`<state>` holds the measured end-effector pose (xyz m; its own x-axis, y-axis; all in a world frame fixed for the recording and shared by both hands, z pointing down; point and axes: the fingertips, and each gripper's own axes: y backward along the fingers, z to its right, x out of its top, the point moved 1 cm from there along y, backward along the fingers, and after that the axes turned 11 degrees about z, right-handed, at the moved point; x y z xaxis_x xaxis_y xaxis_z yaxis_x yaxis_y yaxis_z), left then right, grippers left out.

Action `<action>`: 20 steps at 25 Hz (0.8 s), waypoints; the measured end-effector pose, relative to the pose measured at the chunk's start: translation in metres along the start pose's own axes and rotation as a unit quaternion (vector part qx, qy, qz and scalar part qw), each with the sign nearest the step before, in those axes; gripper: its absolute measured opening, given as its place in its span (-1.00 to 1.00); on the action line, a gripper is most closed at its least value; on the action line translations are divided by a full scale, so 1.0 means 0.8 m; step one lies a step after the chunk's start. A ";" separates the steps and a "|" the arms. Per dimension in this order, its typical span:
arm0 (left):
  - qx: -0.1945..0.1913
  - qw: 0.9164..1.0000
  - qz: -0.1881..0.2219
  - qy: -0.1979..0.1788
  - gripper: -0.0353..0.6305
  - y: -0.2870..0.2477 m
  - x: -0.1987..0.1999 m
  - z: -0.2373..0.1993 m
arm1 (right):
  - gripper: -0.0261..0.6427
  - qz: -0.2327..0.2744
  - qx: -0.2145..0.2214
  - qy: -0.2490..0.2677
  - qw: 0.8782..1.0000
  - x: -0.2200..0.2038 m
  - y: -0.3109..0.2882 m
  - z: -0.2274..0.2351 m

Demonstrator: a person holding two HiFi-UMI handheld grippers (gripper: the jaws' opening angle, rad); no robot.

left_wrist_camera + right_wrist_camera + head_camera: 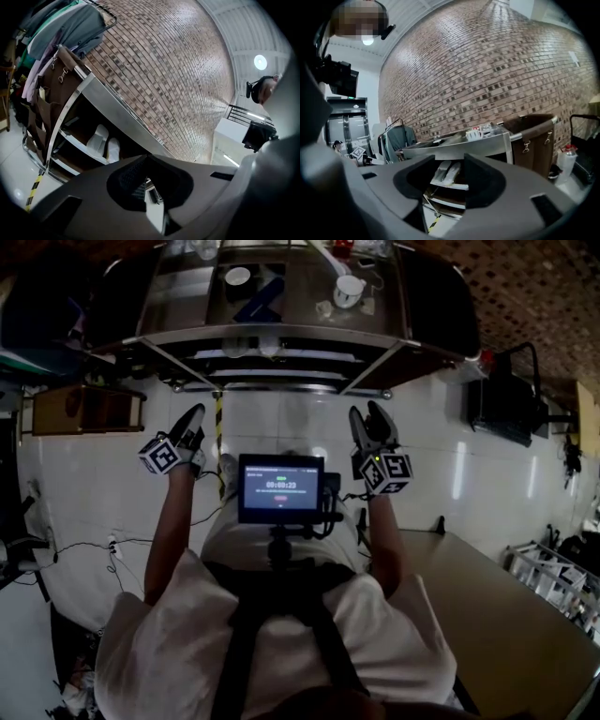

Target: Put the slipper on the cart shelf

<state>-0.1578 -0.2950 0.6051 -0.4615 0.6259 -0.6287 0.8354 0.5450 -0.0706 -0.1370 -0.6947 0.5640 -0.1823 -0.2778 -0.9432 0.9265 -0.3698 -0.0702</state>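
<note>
Head view: white tiled floor (pixel 281 423) with a strip of yellow-and-black tape (pixel 218 418). A steel cart (pixel 281 334) stands ahead, with a white cup (pixel 349 289) on its top deck. A beige table (pixel 506 615) sits low at the right. A brick wall (pixel 178 70) runs behind the cart, a brown bag (pixel 51 93) hangs at the cart's end, and clothes (pixel 61 23) hang on a rail beyond.

White slippers (pixel 99 139) lie side by side on a lower shelf of the cart, under the top deck. Neither gripper touches them.

Both forearms reach forward on either side of a chest-mounted screen (pixel 279 487).
- Left gripper (pixel 195 413): pointed at the cart, roughly level, jaws closed together with nothing between them.
- Right gripper (pixel 368 413): also aimed at the cart, jaws standing apart and empty. The slippers show through the gap from well away.
</note>
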 end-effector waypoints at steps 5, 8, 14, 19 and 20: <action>0.004 1.000 -0.003 0.001 -0.88 0.002 -0.008 0.003 | -0.29 -0.006 -0.015 -0.015 1.000 -0.021 0.003 0.009; -0.002 1.000 -0.008 0.010 -0.88 0.015 0.006 -0.011 | -0.33 -0.012 -0.025 -0.025 0.999 -0.033 -0.009 -0.017; -0.014 1.000 -0.020 0.021 -0.88 0.035 0.031 -0.077 | -0.33 -0.004 -0.044 -0.041 0.998 -0.044 -0.044 -0.068; -0.016 0.998 -0.045 0.050 -0.88 0.055 0.037 -0.092 | -0.33 -0.023 -0.071 -0.107 0.991 -0.075 -0.057 -0.098; -0.019 0.997 -0.051 0.049 -0.88 0.056 0.040 -0.096 | -0.33 -0.027 -0.075 -0.114 0.990 -0.078 -0.065 -0.104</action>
<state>-0.1581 -0.2078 0.6412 -0.5722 0.6160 -0.5413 0.7716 0.6281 -0.1009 -0.1462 -0.5842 0.5994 -0.2862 -0.4615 -0.8397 0.9490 -0.2574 -0.1820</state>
